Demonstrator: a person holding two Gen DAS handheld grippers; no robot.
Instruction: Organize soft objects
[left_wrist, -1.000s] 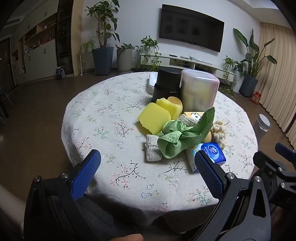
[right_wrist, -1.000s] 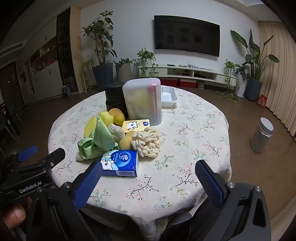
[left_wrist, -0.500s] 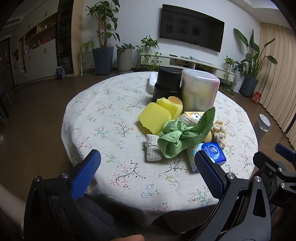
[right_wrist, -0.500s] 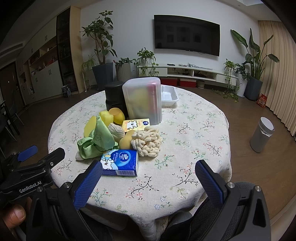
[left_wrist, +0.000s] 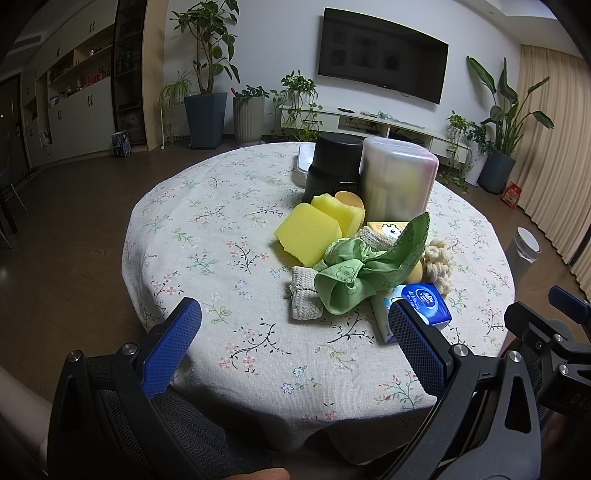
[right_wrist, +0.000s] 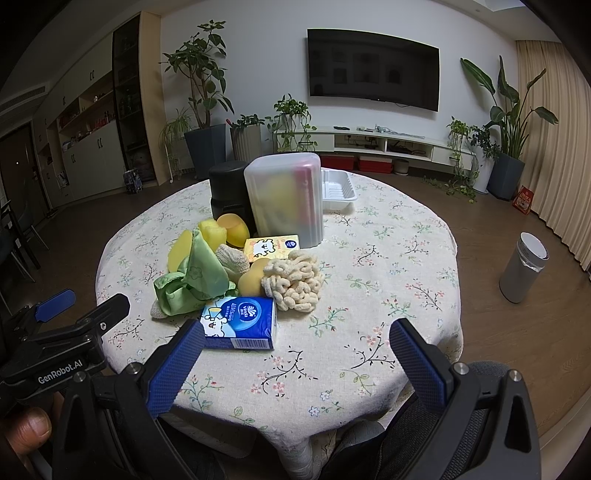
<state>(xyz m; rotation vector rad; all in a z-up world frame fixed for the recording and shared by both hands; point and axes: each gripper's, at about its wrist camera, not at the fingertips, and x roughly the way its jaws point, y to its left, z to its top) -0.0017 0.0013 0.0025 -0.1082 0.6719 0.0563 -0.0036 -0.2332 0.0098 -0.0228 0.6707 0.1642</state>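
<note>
A heap of soft things lies on the round floral table (left_wrist: 221, 229): yellow sponges (left_wrist: 308, 232), a green cloth (left_wrist: 364, 275) (right_wrist: 195, 280), a knitted beige cloth (left_wrist: 304, 297), a cream chenille mitt (right_wrist: 295, 282) and a blue tissue pack (right_wrist: 242, 323) (left_wrist: 423, 304). A yellow tissue pack (right_wrist: 271, 247) sits behind them. My left gripper (left_wrist: 295, 325) hovers open at the table's near edge, short of the heap. My right gripper (right_wrist: 295, 345) is open too, its left finger just in front of the blue pack.
Behind the heap stand a frosted lidded bin (right_wrist: 286, 199), a black container (right_wrist: 229, 194) and a white tray (right_wrist: 338, 188). A grey cylinder bin (right_wrist: 522, 267) is on the floor at the right. Bare tablecloth (right_wrist: 388, 266) spreads right of the heap.
Both grippers have crept slightly nearer the table, so the heap looks a touch larger. Both stay open and nothing on the table has moved.
</note>
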